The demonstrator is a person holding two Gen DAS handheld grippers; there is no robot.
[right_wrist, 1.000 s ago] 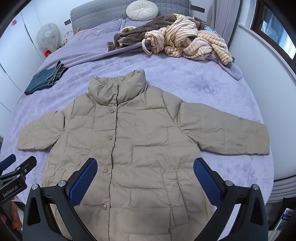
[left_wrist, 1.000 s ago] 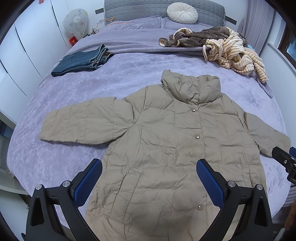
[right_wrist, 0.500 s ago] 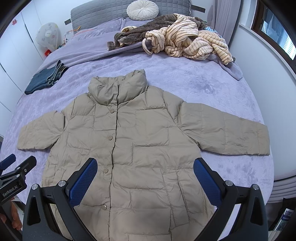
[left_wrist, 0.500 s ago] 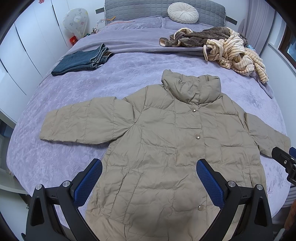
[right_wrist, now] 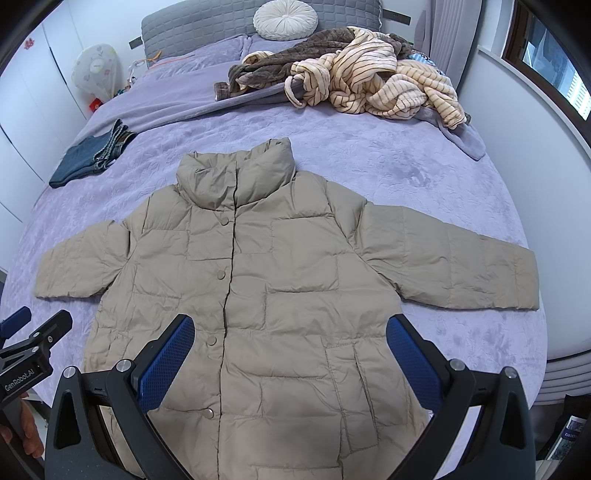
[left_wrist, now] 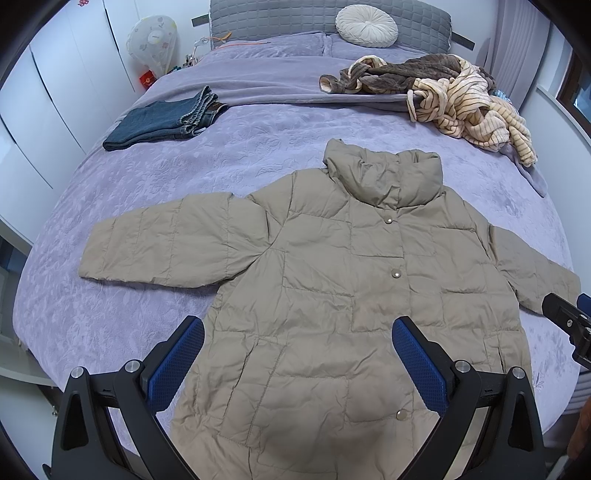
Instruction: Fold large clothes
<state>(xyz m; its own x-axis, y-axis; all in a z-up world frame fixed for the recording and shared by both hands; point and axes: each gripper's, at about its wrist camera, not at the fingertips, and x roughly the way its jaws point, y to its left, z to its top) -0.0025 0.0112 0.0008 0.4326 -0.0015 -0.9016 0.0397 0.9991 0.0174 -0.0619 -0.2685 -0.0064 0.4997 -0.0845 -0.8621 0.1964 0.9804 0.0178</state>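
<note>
Looking along the left gripper (left_wrist: 297, 354), we find its two blue-padded fingers (left_wrist: 177, 363) spread wide and holding nothing, hovering above the lower body of the beige puffer jacket (left_wrist: 332, 295). That jacket lies face up and snapped closed on the purple bedspread (left_wrist: 129, 206), collar toward the headboard, both sleeves stretched out to the sides. Beyond the jacket's left sleeve, nearer the headboard, we see folded blue jeans (left_wrist: 162, 120). Beyond the collar and to the right sits a heap of striped cream and brown clothes (left_wrist: 454, 96), and farther still a round white cushion (left_wrist: 365, 21) rests against the headboard. Just past the jacket's right cuff, the tip of the right gripper (left_wrist: 567, 321) enters at the frame edge.

From the right wrist view, we see the right gripper (right_wrist: 290, 354) likewise released, blue pads (right_wrist: 413, 360) wide apart over the jacket (right_wrist: 295, 277) hem, touching no fabric that we can make out. The jacket's right sleeve reaches toward the bedspread (right_wrist: 424, 177) edge. Below the jacket's left cuff, the left gripper (right_wrist: 35, 338) pokes in. The jeans (right_wrist: 92, 153) lie beyond that left sleeve, the striped heap (right_wrist: 369, 85) and the cushion (right_wrist: 284, 18) beyond the collar.
</note>
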